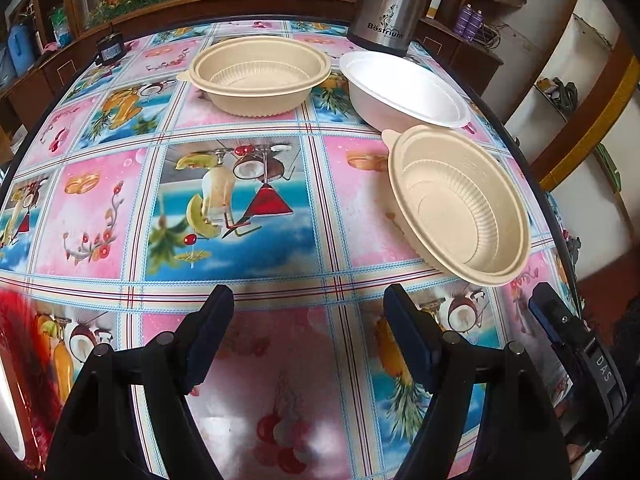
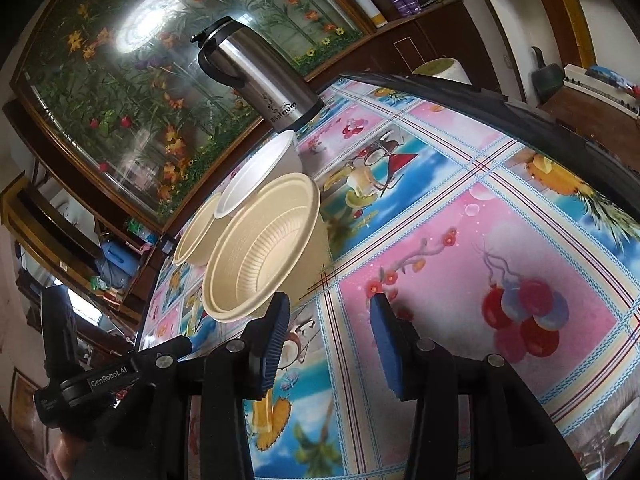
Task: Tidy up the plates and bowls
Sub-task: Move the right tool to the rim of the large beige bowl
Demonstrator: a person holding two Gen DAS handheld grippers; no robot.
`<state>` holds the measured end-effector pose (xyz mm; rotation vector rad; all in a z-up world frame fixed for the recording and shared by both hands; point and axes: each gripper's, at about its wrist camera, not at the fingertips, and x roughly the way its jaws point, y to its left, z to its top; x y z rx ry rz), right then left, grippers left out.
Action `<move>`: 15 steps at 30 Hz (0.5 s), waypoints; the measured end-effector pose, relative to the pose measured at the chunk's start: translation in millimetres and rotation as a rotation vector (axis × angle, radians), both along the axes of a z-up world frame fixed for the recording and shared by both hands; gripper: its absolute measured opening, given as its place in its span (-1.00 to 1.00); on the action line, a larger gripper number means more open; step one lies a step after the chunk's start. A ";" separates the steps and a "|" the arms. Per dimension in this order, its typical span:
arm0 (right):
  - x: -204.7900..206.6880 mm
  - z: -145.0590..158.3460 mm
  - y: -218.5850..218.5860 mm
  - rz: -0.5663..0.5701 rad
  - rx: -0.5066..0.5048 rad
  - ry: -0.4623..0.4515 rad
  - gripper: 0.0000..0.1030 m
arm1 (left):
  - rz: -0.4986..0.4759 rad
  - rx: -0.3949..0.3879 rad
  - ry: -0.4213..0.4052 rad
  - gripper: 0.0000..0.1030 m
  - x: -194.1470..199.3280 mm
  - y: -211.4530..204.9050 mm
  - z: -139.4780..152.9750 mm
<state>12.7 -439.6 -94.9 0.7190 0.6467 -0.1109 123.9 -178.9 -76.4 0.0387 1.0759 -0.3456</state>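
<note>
Bowls cluster toward the far right of the table (image 1: 240,208), which wears a glossy fruit-print cloth. Taking the steel "Bostrium" flask (image 1: 390,4) at the far edge as landmark: the ribbed beige plastic bowl (image 1: 258,74) sits left of it, the white foam bowl (image 1: 404,92) just in front of it, and a second ribbed beige bowl (image 1: 460,204) nearer still, close to the table's right edge. Broad bare cloth lies left of and before them. The left claw (image 1: 308,340) hovers spread and holding nothing; the right claw (image 2: 330,340) likewise gapes, its left finger beside the near bowl's rim.
</note>
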 end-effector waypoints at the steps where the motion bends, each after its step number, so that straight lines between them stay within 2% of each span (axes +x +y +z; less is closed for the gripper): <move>1: 0.2 -0.5 -0.1 0.001 0.000 0.000 -0.11 | -0.001 0.000 0.000 0.50 0.9 -0.7 -0.3; 15: 2.5 -6.4 -0.8 0.004 0.014 0.014 -0.06 | -0.013 -0.008 -0.014 0.50 10.6 -12.1 2.6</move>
